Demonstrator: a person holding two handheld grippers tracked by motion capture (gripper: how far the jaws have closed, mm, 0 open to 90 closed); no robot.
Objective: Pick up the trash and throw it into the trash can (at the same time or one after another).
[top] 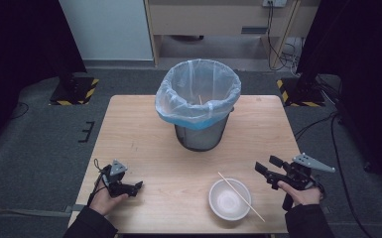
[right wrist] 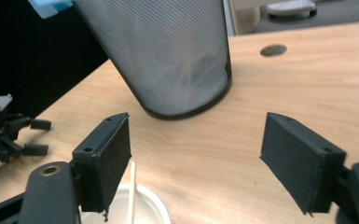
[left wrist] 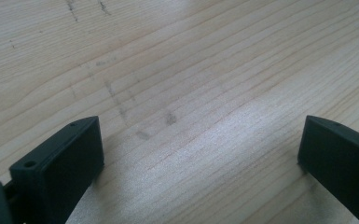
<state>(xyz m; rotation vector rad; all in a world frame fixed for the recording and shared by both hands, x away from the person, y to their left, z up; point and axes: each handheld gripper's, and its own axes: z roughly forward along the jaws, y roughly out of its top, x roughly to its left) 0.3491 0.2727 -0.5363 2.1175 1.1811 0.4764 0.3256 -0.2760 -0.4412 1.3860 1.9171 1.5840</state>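
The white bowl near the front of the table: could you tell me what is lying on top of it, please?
A single thin wooden stick lies across the white bowl, resting on its rim and overhanging on both sides. The bowl's inside looks empty; what is under the bowl is hidden.

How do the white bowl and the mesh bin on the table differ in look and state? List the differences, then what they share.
1. The bowl is low, white and solid; the bin is tall, dark wire mesh.
2. The bin is lined with a clear bag folded over its rim; the bowl has no liner.
3. A chopstick lies across the bowl's rim; another stick stands inside the bin.

Both are round, open-topped and upright on the table.
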